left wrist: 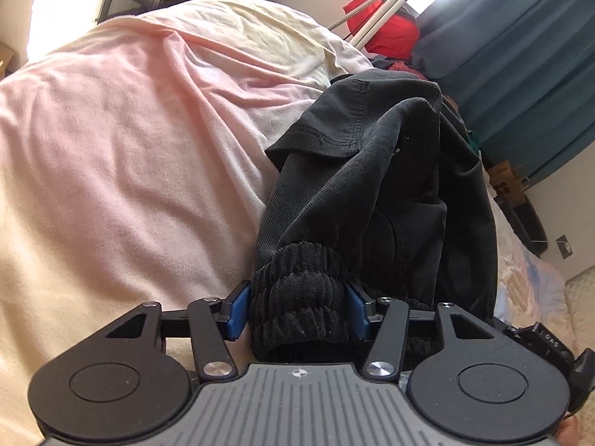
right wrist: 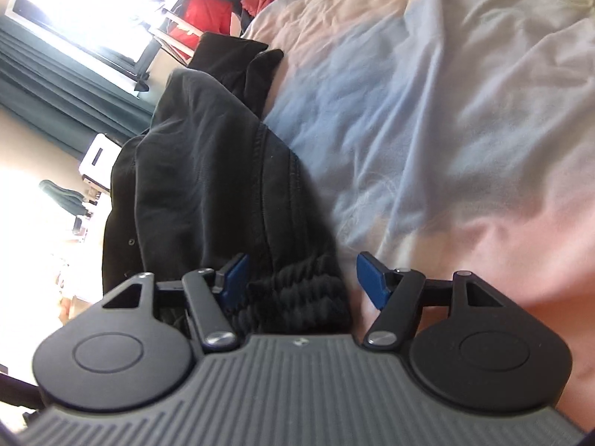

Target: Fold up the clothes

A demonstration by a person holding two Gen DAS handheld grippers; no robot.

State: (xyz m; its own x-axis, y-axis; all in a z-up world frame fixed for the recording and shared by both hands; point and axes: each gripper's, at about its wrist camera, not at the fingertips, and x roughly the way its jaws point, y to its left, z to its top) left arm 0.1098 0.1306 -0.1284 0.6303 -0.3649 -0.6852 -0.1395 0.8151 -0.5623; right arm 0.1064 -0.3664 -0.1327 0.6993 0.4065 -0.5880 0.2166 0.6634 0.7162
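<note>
Left claw [left wrist: 299, 306] first: its blue pads [left wrist: 238, 310] are pressed in on both sides of a thick ribbed cuff [left wrist: 301, 293], and that knit band bulges between them, so the claw is pinching the cuff. The cuff belongs to a black jacket [left wrist: 375, 171], which rises straight ahead of the claw in a bunched heap, a stitched hem folded over near its far end. Left of the claw and the jacket, the bed's blanket [left wrist: 122, 141] spreads out in pink and cream, rumpled into long creases. Past the jacket, far ahead and to the right, there's something red [left wrist: 390, 29] with a white tripod [left wrist: 379, 15] leaning across it, and teal curtains [left wrist: 520, 74] hanging further right.

Over to the right claw [right wrist: 308, 282]: the blue pads stand apart here. The left pad [right wrist: 234, 275] touches the jacket's fabric, the right pad [right wrist: 372, 282] stands clear of it with bedding showing in the gap. A second ribbed cuff [right wrist: 297, 297] sits between the fingers, hugging the left side, so this claw is spread around the cuff without squeezing it. The jacket [right wrist: 208, 171] runs ahead and left of this claw in dark folds, a small snap visible on its left edge. To the right of the claw lies the blanket [right wrist: 446, 111], blue, white and pink in patches. Far ahead on the left, a bright window [right wrist: 93, 3] with the curtains [right wrist: 55, 89] below it.
</note>
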